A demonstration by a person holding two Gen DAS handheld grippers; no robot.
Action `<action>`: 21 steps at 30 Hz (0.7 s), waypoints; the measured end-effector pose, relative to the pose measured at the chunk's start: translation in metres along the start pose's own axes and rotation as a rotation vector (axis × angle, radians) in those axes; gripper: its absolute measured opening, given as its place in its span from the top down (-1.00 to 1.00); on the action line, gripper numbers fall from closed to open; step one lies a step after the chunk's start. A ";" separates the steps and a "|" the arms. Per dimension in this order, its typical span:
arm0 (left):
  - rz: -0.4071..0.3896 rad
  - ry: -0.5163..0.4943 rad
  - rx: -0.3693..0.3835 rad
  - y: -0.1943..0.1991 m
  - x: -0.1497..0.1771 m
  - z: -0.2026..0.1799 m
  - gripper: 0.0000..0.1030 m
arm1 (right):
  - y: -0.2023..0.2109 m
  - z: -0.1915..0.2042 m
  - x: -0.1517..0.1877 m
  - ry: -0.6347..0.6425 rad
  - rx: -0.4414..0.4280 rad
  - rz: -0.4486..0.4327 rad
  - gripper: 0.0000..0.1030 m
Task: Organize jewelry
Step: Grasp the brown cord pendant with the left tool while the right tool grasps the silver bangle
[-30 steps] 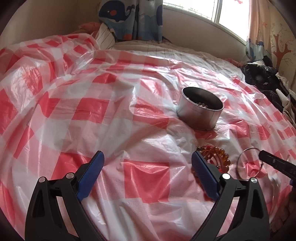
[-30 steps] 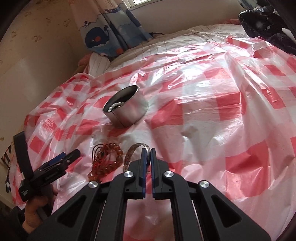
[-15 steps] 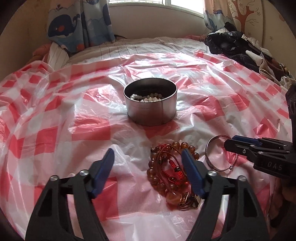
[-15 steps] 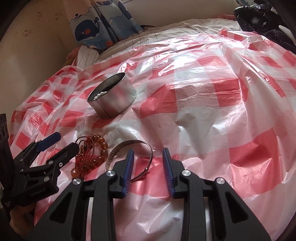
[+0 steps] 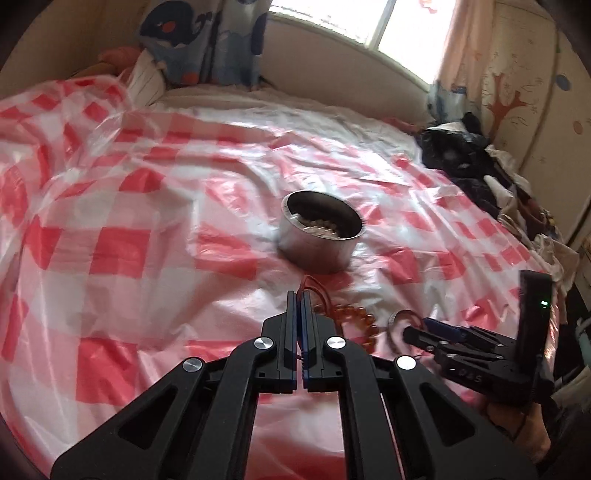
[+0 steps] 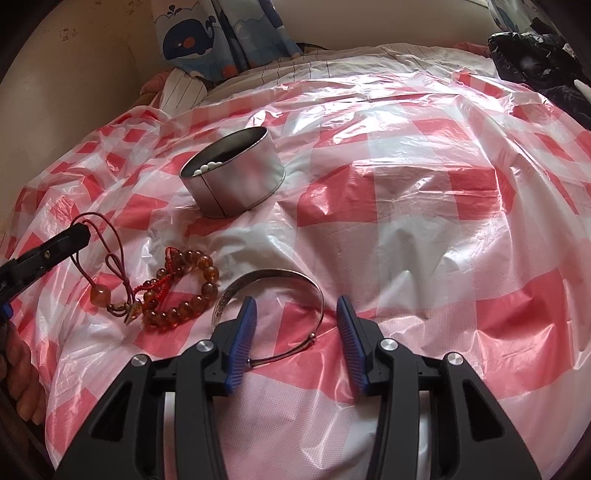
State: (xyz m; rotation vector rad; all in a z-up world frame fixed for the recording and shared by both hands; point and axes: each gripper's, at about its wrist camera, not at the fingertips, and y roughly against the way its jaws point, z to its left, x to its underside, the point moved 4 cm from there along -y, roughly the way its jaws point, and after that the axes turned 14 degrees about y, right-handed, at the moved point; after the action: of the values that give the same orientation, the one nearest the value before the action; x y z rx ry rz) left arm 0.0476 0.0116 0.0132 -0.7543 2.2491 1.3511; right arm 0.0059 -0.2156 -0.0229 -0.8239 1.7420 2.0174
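Observation:
A round metal tin (image 5: 320, 232) (image 6: 233, 171) with white pearls inside stands on the red-checked plastic sheet. My left gripper (image 5: 299, 295) is shut on the dark red cord (image 6: 101, 236) of an amber bead necklace, lifting the cord; it shows at the left in the right wrist view (image 6: 74, 236). An amber bead bracelet (image 6: 181, 288) (image 5: 356, 323) lies beside it. A silver bangle (image 6: 273, 295) lies on the sheet between the fingers of my right gripper (image 6: 295, 314), which is open; it shows at the right in the left wrist view (image 5: 428, 328).
The sheet (image 6: 406, 229) covers a bed. A pile of dark clothes (image 5: 465, 162) lies at the far right edge. A whale-print curtain (image 6: 221, 33) and a wall stand behind the bed.
My left gripper closed on the necklace cord and raised it. My right gripper opened wider and moved down around the silver bangle.

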 end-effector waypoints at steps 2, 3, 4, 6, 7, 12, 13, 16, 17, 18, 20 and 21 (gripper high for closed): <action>0.073 0.080 -0.051 -0.019 0.005 0.023 0.97 | -0.001 0.002 0.000 0.006 -0.004 0.007 0.13; 0.096 0.107 -0.070 -0.026 0.009 0.031 0.97 | -0.002 0.002 0.000 0.007 -0.005 0.009 0.13; 0.106 0.123 -0.071 -0.030 0.012 0.034 0.96 | -0.002 0.001 0.001 0.006 -0.006 0.010 0.13; 0.096 0.110 -0.077 -0.032 0.014 0.033 0.86 | -0.002 0.001 0.000 0.008 -0.006 0.009 0.17; 0.094 0.094 -0.076 -0.031 0.015 0.031 0.82 | -0.002 0.002 0.001 0.011 -0.006 0.008 0.30; 0.088 0.020 -0.111 -0.034 0.020 0.022 0.77 | 0.000 0.004 -0.001 0.026 -0.013 -0.010 0.87; 0.086 0.009 -0.108 -0.033 0.021 0.020 0.86 | 0.002 0.005 -0.001 0.031 -0.012 -0.020 0.88; 0.068 -0.029 -0.112 -0.030 0.022 0.012 0.97 | 0.009 0.008 -0.002 0.037 -0.010 -0.057 0.89; 0.060 -0.036 -0.107 -0.028 0.022 0.010 0.97 | 0.012 0.008 -0.003 0.036 -0.013 -0.071 0.89; 0.049 -0.041 -0.099 -0.026 0.021 0.008 0.97 | 0.014 0.008 -0.004 0.035 -0.014 -0.084 0.90; 0.026 -0.048 -0.083 -0.020 0.019 0.005 0.97 | 0.018 0.010 -0.004 0.036 -0.015 -0.105 0.90; 0.021 -0.050 -0.079 -0.019 0.018 0.004 0.97 | 0.019 0.011 -0.005 0.036 -0.019 -0.113 0.90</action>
State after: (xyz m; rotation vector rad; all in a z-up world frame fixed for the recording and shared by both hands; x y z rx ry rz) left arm 0.0460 0.0033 -0.0118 -0.7177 2.1817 1.4602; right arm -0.0038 -0.2083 -0.0044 -0.9482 1.6591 1.9595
